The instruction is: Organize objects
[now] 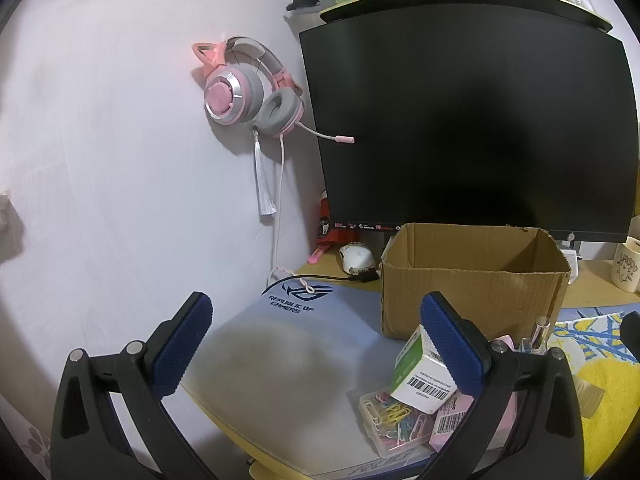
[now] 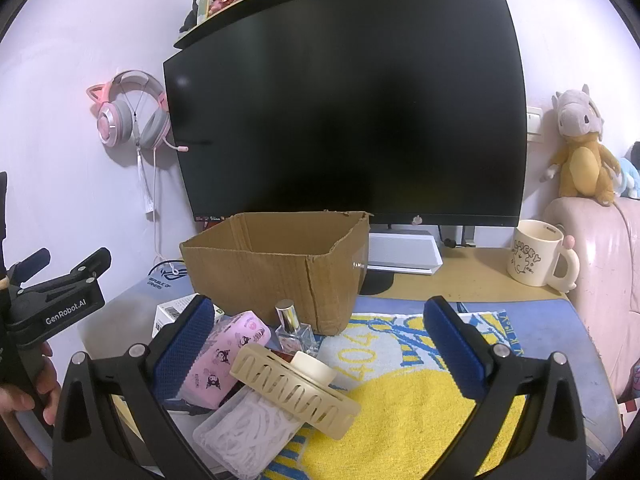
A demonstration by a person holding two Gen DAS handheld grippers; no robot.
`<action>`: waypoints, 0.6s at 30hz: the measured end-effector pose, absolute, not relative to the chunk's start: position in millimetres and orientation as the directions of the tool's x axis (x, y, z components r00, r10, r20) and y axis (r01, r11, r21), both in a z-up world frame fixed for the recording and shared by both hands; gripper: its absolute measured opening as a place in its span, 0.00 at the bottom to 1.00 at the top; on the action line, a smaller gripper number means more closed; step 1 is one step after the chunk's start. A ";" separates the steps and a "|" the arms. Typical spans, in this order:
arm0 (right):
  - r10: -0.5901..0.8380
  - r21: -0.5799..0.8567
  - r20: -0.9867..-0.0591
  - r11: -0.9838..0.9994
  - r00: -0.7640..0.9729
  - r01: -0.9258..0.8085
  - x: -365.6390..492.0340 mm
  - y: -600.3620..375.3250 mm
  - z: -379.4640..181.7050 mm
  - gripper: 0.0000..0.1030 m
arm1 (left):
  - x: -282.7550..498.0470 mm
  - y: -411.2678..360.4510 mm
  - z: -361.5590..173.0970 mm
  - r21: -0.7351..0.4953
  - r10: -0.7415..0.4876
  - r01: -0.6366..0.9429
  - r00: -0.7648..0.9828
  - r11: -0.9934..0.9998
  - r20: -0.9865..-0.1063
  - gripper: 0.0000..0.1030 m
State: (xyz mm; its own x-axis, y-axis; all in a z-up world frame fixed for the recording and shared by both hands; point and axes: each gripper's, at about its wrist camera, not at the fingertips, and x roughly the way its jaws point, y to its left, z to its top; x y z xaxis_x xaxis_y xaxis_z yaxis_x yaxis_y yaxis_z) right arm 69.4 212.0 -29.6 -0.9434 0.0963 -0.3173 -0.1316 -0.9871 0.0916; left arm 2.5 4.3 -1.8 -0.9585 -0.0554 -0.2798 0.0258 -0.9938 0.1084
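Note:
An open cardboard box (image 1: 472,284) (image 2: 276,268) stands on the desk in front of a dark monitor. Before it lies a heap: a green-and-white carton (image 1: 420,372), a clear case of coloured paper clips (image 1: 394,420), a pink case (image 2: 224,356), a small perfume bottle (image 2: 294,328), a cream slotted holder (image 2: 296,392) and a clear box of white bits (image 2: 248,436). My left gripper (image 1: 316,344) is open and empty, left of the heap. My right gripper (image 2: 320,344) is open and empty above the heap. The left gripper also shows at the left of the right wrist view (image 2: 60,296).
A grey mouse pad (image 1: 280,352) and a yellow-blue towel (image 2: 400,396) cover the desk. A cream mug (image 2: 536,256) stands at the right, a white mouse (image 1: 358,258) behind the box. A pink headset (image 1: 248,88) hangs on the wall. A pink sofa arm (image 2: 600,280) borders the right.

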 end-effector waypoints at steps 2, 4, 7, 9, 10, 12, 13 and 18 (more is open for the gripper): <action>0.097 0.090 -0.318 -0.987 -0.943 -0.132 69.4 211.6 -29.1 1.00 | 2.2 3.9 -2.3 0.107 -0.054 0.025 -0.958 -0.994 -0.282 1.00; 0.098 0.089 -0.319 -0.987 -0.943 -0.133 69.3 211.9 -29.2 1.00 | 1.7 4.0 -2.6 0.106 -0.053 0.024 -0.957 -0.994 -0.284 1.00; 0.100 0.092 -0.319 -0.986 -0.942 -0.136 69.3 212.6 -30.4 1.00 | 1.6 4.0 -2.6 0.106 -0.055 0.025 -0.957 -0.994 -0.283 1.00; 0.099 0.094 -0.322 -0.986 -0.942 -0.136 69.0 213.8 -32.2 1.00 | 1.6 3.8 -2.3 0.107 -0.058 0.028 -0.957 -0.994 -0.283 1.00; 0.099 0.095 -0.323 -0.986 -0.941 -0.136 69.0 214.3 -33.2 1.00 | 1.5 3.8 -2.3 0.107 -0.059 0.030 -0.957 -0.994 -0.283 1.00; 0.099 0.095 -0.323 -0.986 -0.941 -0.136 68.8 215.3 -33.7 1.00 | 1.9 3.2 -2.3 0.103 -0.059 0.031 -0.958 -0.994 -0.282 1.00; 0.098 0.095 -0.324 -0.986 -0.941 -0.136 68.6 215.8 -34.3 1.00 | 1.8 3.2 -2.4 0.102 -0.057 0.029 -0.957 -0.994 -0.283 1.00; 0.080 0.097 -0.359 -0.988 -0.930 -0.123 64.0 216.0 -40.5 1.00 | 0.4 3.9 -3.4 0.095 -0.045 0.018 -0.954 -0.995 -0.295 1.00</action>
State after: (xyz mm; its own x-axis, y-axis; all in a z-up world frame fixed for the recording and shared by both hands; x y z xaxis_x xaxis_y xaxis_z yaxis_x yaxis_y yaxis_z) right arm 64.0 216.0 -40.5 -0.9300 0.0805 -0.3586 -0.1229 -0.9877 0.0970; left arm 0.4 3.9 -3.4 -0.9543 -0.0452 -0.2954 0.0177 -0.9953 0.0951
